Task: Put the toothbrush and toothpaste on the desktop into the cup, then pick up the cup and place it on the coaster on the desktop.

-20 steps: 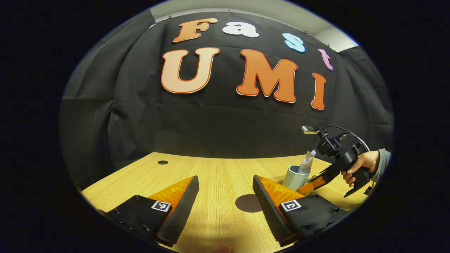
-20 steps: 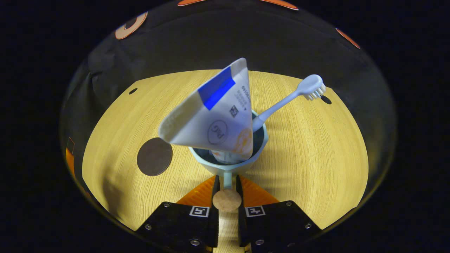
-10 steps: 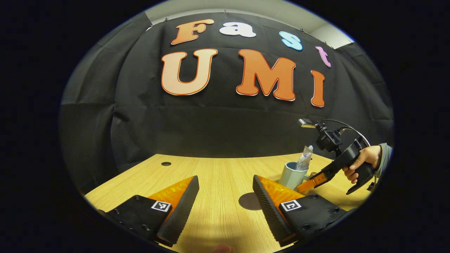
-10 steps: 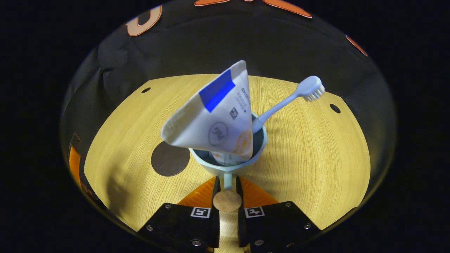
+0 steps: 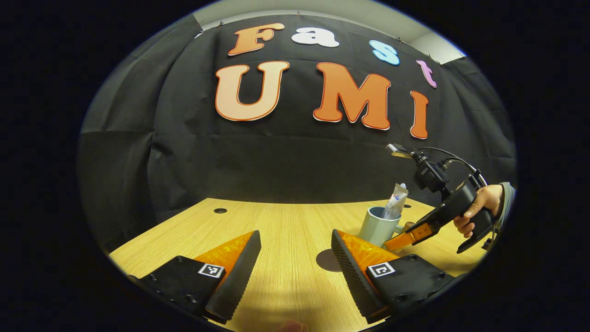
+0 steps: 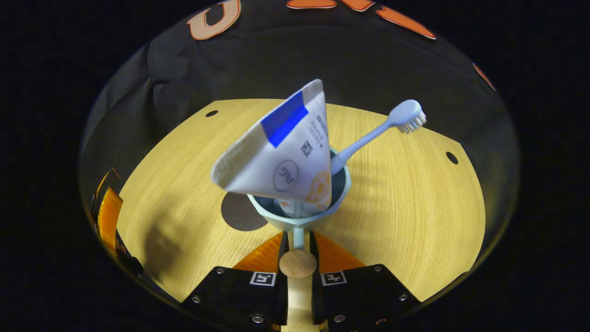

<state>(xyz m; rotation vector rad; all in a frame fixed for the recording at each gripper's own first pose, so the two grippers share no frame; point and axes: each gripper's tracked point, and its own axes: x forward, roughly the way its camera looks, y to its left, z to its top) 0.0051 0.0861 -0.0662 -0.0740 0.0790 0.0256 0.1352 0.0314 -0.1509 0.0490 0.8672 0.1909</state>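
A: What is different from a second ago?

B: In the right gripper view the coaster (image 6: 242, 212), a dark round disc on the wooden desktop (image 6: 405, 203), now sits just left of the cup (image 6: 299, 219) and is partly hidden behind its rim; a second ago it lay well clear to the left. In the left gripper view the cup (image 5: 375, 226) has likewise drawn closer to the coaster (image 5: 328, 260).

A: So the cup is on its way?

B: That is my reading. The toothbrush (image 6: 378, 131) and toothpaste tube (image 6: 281, 154) are both in the cup, so the first half is done. The carry looks nearly over, with the set-down on the disc still to come.

A: What holds it?

B: The right gripper (image 6: 298, 242) has its two fingers clamped on the cup's thin handle, one on each side. The left gripper (image 5: 295, 258) hangs over the near part of the desktop, fingers wide apart and holding nothing. A hand (image 5: 479, 210) grips the right gripper's body.

A: How do the contents stand?

B: Both stand lengthwise in the cup. The tube's flat crimped end is up and leans toward the camera and left. The toothbrush slants up and right, bristle head topmost, bristles facing down and right.
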